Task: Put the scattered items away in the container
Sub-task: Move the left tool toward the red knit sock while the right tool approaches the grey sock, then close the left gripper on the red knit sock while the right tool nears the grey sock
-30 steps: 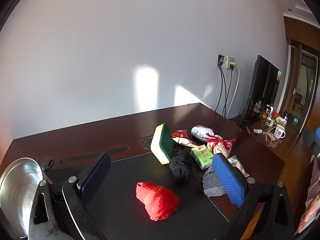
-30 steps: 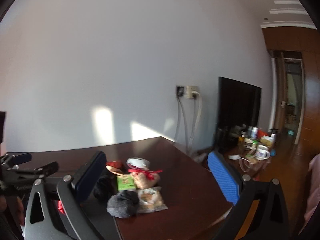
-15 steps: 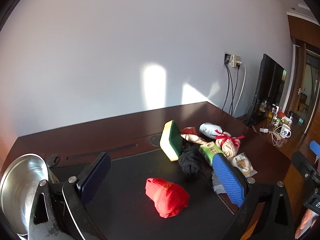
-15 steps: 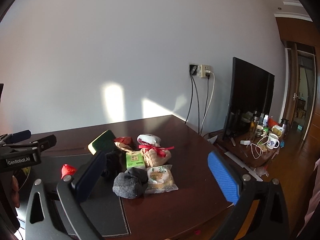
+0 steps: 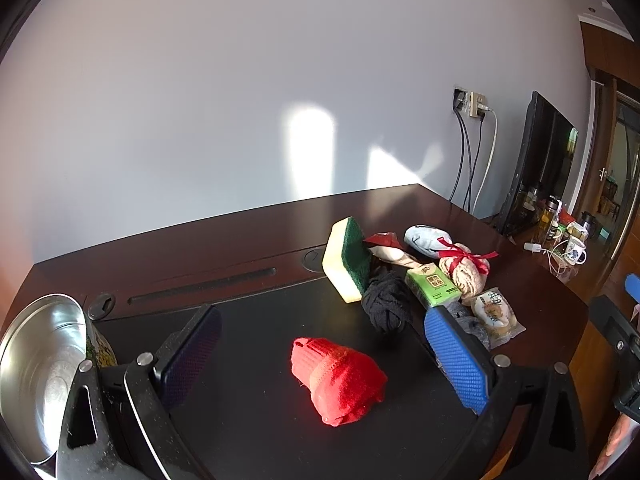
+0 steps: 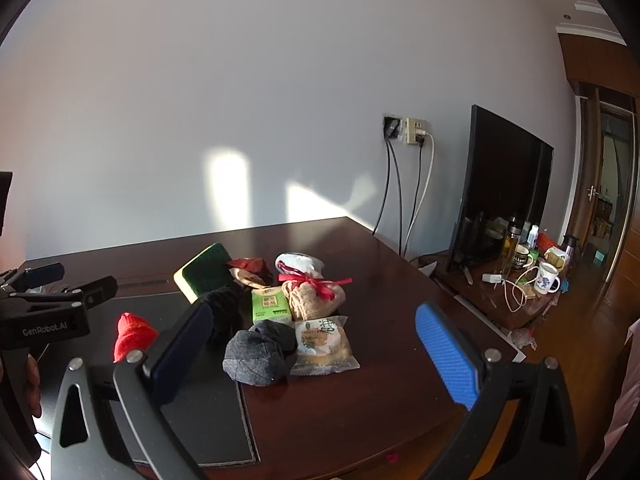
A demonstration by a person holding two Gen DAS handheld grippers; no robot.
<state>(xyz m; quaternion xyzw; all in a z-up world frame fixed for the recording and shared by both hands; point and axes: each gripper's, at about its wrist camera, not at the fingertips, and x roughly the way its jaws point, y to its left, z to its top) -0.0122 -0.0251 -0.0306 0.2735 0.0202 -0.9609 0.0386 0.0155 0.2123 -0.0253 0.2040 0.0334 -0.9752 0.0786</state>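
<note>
Two tools, left tool [image 5: 320,364] and right tool [image 6: 316,352], we hold spread apart, empty, above the worktop [image 6: 392,280]. Red sock [image 5: 340,380] lies on the black mat [image 5: 256,360], long axis running near-right to far-left. Only the left view shows the steel bowl [image 5: 40,368].

Right gripper [image 6: 312,356] with blue-padded fingers spread wide over dark wooden table [image 6: 380,400], framing grey rolled sock [image 6: 256,356] touching clear-wrapped round pastry [image 6: 322,346], behind them green tissue pack [image 6: 270,305], beige knitted bundle with red ribbon [image 6: 314,298], green-topped yellow sponge [image 6: 206,276].
</note>
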